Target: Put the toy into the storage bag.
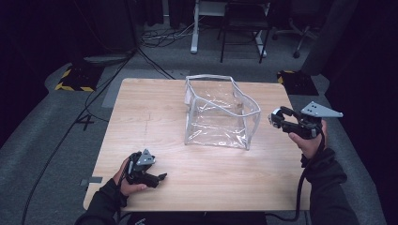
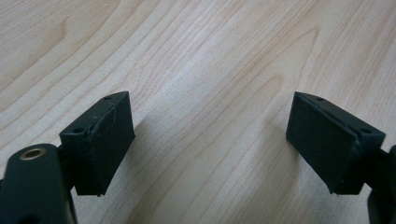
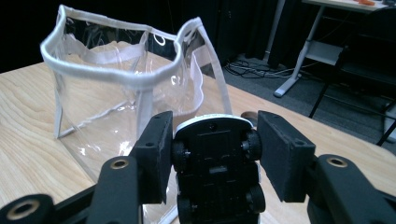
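Note:
A clear plastic bag (image 1: 217, 114) with white trim stands open on the wooden table (image 1: 141, 117), right of centre. My right gripper (image 1: 278, 117) hovers just off the bag's right side, shut on a small toy car (image 3: 216, 173). The car's black underside and wheels face the camera in the right gripper view, with the bag (image 3: 116, 79) close behind it. My left gripper (image 1: 158, 177) rests low near the table's front left. In the left gripper view, my left gripper (image 2: 210, 135) stands open with nothing but bare wood between its jaws.
Beyond the table's far edge are dark floor, cables, a white desk leg (image 1: 194, 28) and chair legs (image 1: 244, 42). Yellow-black striped mats (image 1: 75, 79) lie at the far corners. A cable trails from the right gripper over the table's front right edge.

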The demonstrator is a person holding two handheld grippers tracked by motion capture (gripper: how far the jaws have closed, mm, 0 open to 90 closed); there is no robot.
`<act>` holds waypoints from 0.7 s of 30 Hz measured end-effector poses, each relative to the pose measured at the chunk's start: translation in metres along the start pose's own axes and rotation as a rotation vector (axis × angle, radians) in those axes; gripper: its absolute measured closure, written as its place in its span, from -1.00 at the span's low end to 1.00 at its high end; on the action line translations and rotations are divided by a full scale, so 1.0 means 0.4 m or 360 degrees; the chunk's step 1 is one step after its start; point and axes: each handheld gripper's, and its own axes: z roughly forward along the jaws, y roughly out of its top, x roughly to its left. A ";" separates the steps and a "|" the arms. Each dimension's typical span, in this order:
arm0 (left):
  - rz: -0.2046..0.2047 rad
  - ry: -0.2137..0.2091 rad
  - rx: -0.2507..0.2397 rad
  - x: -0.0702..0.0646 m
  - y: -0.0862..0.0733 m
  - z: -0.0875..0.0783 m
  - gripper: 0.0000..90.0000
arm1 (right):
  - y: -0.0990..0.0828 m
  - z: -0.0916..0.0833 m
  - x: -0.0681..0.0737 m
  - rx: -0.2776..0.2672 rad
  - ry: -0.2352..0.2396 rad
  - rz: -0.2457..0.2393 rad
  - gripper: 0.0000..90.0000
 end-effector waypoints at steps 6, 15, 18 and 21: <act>0.0001 0.0001 0.0005 0.000 0.000 -0.001 -0.66 | 0.042 -0.004 0.001 -0.0039 0.0015 -0.0020 0.07; 0.0001 0.0002 0.0004 0.000 0.000 -0.001 -0.66 | 0.085 -0.004 -0.001 -0.0071 0.0025 -0.0036 0.07; 0.0001 0.0000 0.0001 0.000 0.000 0.000 -0.66 | 0.093 -0.003 0.002 -0.0071 0.0025 -0.0036 0.07; 0.0002 0.0003 0.0004 0.000 0.000 -0.001 -0.66 | 0.101 0.001 0.002 -0.0067 0.0023 -0.0047 0.07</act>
